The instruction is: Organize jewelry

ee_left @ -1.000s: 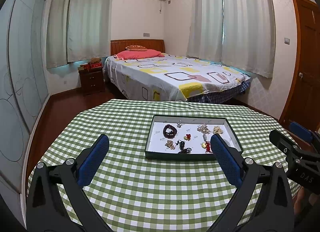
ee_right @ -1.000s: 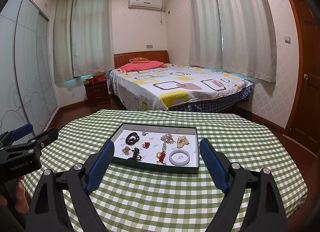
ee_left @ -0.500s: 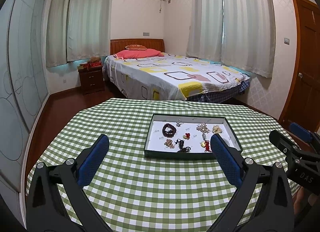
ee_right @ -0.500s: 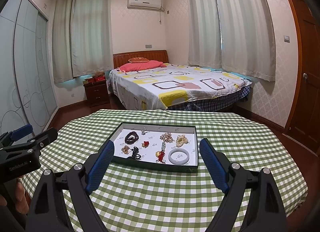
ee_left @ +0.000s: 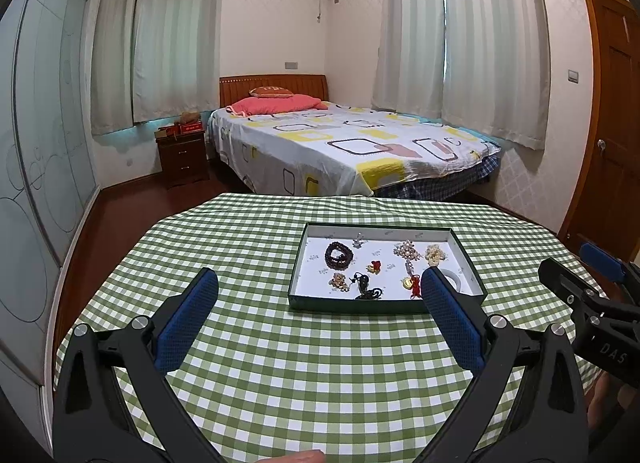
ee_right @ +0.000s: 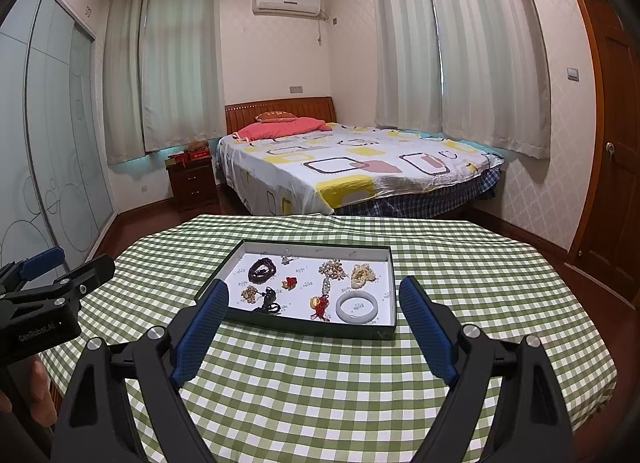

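A dark green tray [ee_left: 362, 305] [ee_right: 296, 326] with a white floor sits on the green checked tablecloth [ee_left: 320, 363]. In it lie a dark bead bracelet [ee_left: 338, 254] [ee_right: 262, 269], a white jade bangle [ee_right: 357, 306], pearl clusters [ee_right: 362, 276], a red-and-gold charm [ee_right: 318, 303], a black cord piece [ee_right: 269, 300] and other small pieces. My left gripper [ee_left: 316, 299] is open and empty, held above the cloth in front of the tray. My right gripper [ee_right: 314, 313] is open and empty, just in front of the tray's near wall.
Beyond the round table stands a bed [ee_left: 344, 147] with a patterned sheet, a dark nightstand [ee_left: 182, 155] at its left, a glass wardrobe [ee_left: 36, 183] on the left wall and a wooden door [ee_left: 612, 123] on the right.
Both grippers have drawn back slightly from the tray and tilted up a little; the tray sits a bit farther and higher in both views. Jaws stay open.
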{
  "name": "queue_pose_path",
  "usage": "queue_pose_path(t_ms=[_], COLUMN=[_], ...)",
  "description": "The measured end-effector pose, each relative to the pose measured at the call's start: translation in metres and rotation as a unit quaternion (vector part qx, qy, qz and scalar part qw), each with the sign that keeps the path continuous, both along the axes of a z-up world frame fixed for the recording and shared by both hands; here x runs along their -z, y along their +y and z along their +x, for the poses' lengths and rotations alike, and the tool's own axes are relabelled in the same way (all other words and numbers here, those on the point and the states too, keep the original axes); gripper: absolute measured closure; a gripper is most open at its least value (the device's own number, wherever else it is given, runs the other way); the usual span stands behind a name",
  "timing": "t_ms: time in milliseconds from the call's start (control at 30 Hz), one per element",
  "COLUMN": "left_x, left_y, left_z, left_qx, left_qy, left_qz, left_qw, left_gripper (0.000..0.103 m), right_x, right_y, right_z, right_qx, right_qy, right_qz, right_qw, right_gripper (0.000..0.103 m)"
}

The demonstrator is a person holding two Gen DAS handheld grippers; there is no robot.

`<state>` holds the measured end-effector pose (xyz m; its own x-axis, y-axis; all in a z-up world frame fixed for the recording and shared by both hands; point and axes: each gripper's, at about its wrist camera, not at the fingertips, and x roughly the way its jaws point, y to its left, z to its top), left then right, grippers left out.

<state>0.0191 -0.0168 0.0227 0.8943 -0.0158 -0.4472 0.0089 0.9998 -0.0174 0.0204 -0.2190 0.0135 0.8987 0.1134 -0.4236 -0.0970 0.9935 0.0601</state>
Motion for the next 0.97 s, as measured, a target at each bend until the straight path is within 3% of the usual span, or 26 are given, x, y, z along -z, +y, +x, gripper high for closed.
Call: queue_pose_path(t_ms=[533,667,833,967], left_x=[0.020,0.031,0.063,0.099], left_y=[0.010,0.009,0.019,0.044], left_z=[0.024,0.044,0.082,0.120], left_qx=[0.006,0.002,-0.042,-0.091], left_qy=[0.032,0.052,0.086,0.132], left_qz=[-0.033,-0.019,0.008,0.009], left_qw=[0.9990,0.9985,0.9954,0.9871], left_gripper=[0.004,0.004,0.004,0.004], right_x=[0.018,0.028,0.044,0.066], right_y=[-0.003,-0.015,-0.053,-0.108], right_z=[0.014,0.024,0.046,0.079], right_qx=[0.009,0.021,0.079,0.160], right_qy=[0.024,0.033,0.043,0.079], right_qz=[0.003,0.011,0.009,0.026], right_qw=[1.000,0.999,0.996,0.984], right_gripper=[0.019,0.019,0.019,0.019])
